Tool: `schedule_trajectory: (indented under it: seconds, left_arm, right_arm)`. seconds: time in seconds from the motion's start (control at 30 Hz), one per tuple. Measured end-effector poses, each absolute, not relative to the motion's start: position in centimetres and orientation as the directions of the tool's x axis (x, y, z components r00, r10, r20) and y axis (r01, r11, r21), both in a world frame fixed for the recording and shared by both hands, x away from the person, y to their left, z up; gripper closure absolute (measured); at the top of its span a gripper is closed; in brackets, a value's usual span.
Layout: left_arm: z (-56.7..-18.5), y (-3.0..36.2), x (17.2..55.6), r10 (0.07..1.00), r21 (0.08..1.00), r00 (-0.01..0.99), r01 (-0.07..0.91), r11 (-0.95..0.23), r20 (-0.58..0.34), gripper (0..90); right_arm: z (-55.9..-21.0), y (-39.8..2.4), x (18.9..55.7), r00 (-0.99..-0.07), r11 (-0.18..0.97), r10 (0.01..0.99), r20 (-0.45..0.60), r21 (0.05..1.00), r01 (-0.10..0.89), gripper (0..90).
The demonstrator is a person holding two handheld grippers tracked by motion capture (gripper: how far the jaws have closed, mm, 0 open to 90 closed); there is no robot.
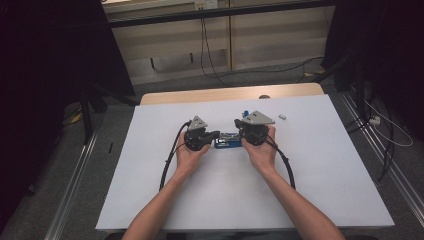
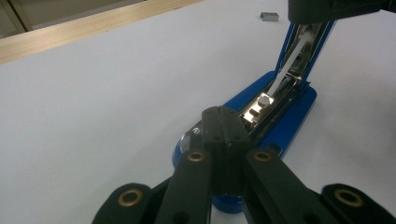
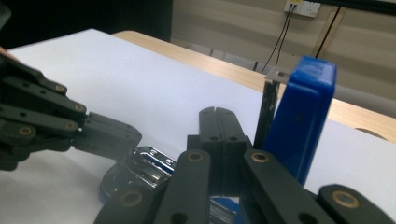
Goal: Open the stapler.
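With both the left gripper (image 1: 214,134) and right gripper (image 1: 239,131) pressed closed, the blue stapler (image 2: 280,112) already stands open, its staple strip (image 1: 282,116) lying unloaded at far right.

high view: overhead, facing forward | gripper views: close, low | shared: stapler (image 1: 226,140)

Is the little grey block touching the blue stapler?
Apart. In the left gripper view the little grey block lies alone on the white table, with bare table between it and the opened blue stapler.
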State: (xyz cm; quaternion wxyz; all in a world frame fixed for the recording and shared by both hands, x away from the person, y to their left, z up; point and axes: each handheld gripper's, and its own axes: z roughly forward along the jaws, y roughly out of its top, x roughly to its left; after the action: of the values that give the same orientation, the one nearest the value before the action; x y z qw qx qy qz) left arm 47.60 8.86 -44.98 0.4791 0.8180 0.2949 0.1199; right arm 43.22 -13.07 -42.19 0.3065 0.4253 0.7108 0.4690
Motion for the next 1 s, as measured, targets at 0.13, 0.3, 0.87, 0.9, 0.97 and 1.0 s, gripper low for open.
schedule_trajectory:
  seconds: [0.13, 0.3, 0.87, 0.9, 0.97, 1.0]
  left_arm:
    - [-45.0, 8.8, 47.6, 0.598, 0.854, 0.797, 0.368, -0.367, -0.086, 90.0]
    - [-45.0, 8.9, 47.6, 0.598, 0.854, 0.797, 0.368, -0.368, -0.086, 90.0]
    - [-44.9, 8.8, 47.5, 0.601, 0.852, 0.795, 0.372, -0.368, -0.088, 90.0]
    - [-45.0, 8.8, 47.5, 0.6, 0.852, 0.795, 0.372, -0.368, -0.088, 90.0]
    - [-45.0, 8.8, 47.5, 0.6, 0.852, 0.795, 0.372, -0.368, -0.088, 90.0]
    - [-45.0, 8.8, 47.5, 0.6, 0.853, 0.795, 0.373, -0.366, -0.09, 90.0]
  right_arm:
    - [-42.0, -13.3, 43.1, -0.454, 0.201, 0.89, -0.04, 0.929, 0.312, 90.0]
    - [-41.9, -13.9, 43.1, -0.436, 0.204, 0.898, -0.054, 0.93, 0.306, 90.0]
    - [-41.6, -15.8, 42.6, -0.444, 0.196, 0.895, -0.043, 0.932, 0.306, 90.0]
    - [-41.7, -15.9, 42.6, -0.439, 0.187, 0.898, -0.034, 0.932, 0.31, 90.0]
    - [-41.7, -16.1, 42.6, -0.436, 0.185, 0.899, -0.032, 0.932, 0.313, 90.0]
    - [-41.8, -16.3, 42.6, -0.435, 0.185, 0.9, -0.032, 0.931, 0.316, 90.0]
